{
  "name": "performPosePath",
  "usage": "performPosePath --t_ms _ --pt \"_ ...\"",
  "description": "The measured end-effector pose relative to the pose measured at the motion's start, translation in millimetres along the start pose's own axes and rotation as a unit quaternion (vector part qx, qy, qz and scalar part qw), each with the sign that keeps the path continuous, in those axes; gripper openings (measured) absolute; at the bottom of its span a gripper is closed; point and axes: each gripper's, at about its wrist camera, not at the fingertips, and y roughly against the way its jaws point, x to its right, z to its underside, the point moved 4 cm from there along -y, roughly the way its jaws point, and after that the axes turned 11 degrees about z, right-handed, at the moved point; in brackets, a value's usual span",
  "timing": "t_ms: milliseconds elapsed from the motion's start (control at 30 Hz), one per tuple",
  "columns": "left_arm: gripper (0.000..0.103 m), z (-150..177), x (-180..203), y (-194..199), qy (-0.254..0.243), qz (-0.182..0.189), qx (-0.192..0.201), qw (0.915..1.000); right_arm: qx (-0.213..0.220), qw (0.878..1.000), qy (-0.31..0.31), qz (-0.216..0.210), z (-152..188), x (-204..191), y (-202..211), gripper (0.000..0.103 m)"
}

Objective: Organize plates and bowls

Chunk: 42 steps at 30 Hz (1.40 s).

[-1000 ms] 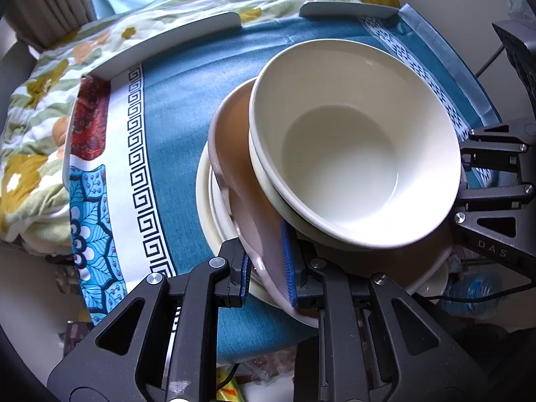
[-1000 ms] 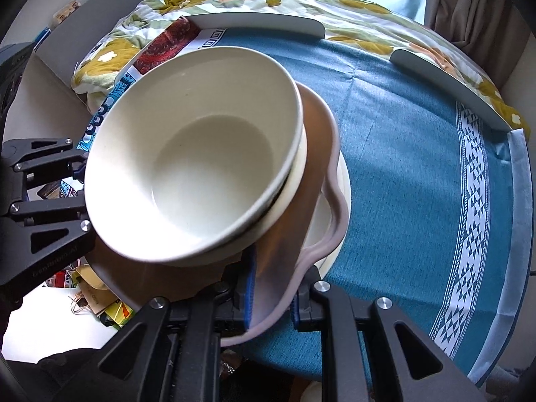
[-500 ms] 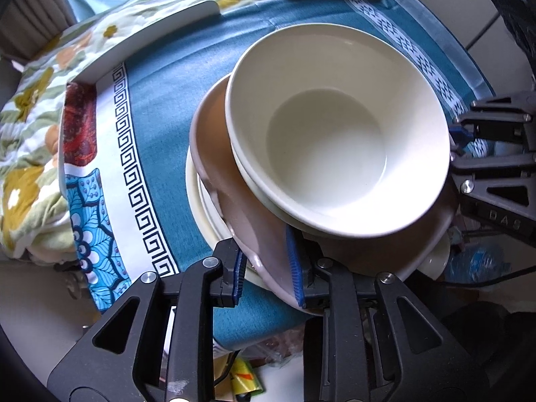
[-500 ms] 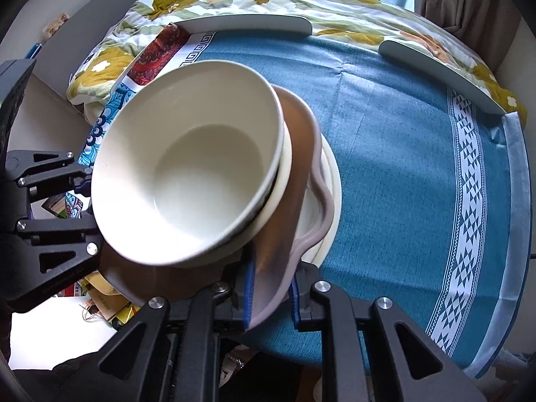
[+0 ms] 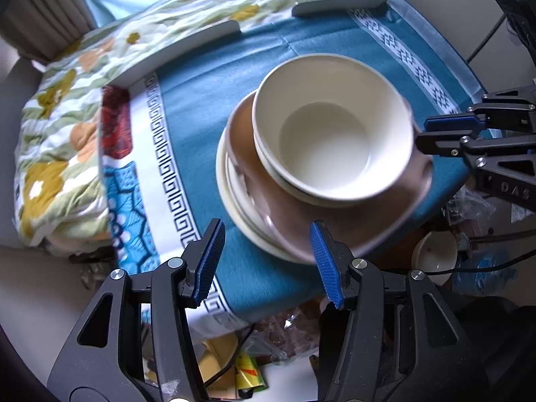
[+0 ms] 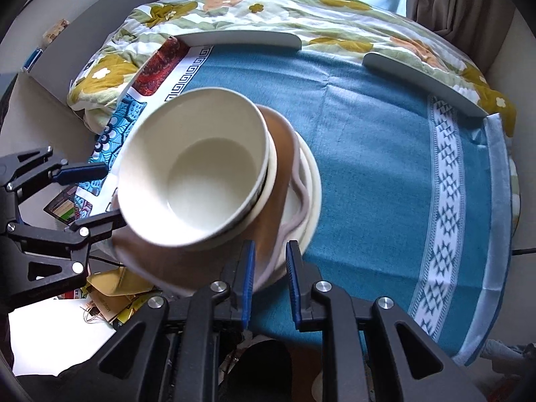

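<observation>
A cream bowl (image 5: 335,144) (image 6: 197,174) sits nested in another cream dish on a pinkish-brown plate (image 5: 335,221) (image 6: 278,167). That plate rests on cream plates (image 5: 231,194) (image 6: 311,184) near the front edge of the blue-clothed table (image 5: 207,93) (image 6: 368,150). My left gripper (image 5: 268,261) is open, its blue pads just in front of the stack and apart from it. My right gripper (image 6: 269,274) is open, its jaws a small gap apart around the pinkish plate's rim without clamping it.
Two grey curved rails (image 5: 187,53) (image 6: 241,38) lie at the table's far edge, with a floral quilt (image 5: 67,107) behind. Clutter and a small white bowl (image 5: 433,254) lie on the floor below the table's front edge.
Both grippers have opened and let go of the pinkish-brown plate. The stack has come down onto the cream plates. Both grippers have drawn back, the left one farther.
</observation>
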Motion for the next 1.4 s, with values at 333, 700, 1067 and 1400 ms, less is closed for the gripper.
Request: performPosePath --t_ms 333,700,1067,1400 --pt "0.076 -10.6 43.0 143.0 0.053 -0.018 0.193 0.9796 0.155 0.986 -0.054 0.022 15.1 36.3 139.8 0.017" --pt "0.103 -1.0 94.7 230.0 0.043 -0.089 0.390 0.9155 0.343 0.924 -0.142 0.094 38.5 71.2 245.5 0.103" --pt "0.103 3.6 90.2 233.9 0.076 -0.087 0.409 0.9051 0.360 0.913 -0.156 0.107 45.6 70.0 238.6 0.103" --pt "0.103 2.9 81.9 235.8 0.087 -0.102 0.412 0.9015 0.367 0.911 -0.151 0.107 42.2 65.4 238.8 0.103"
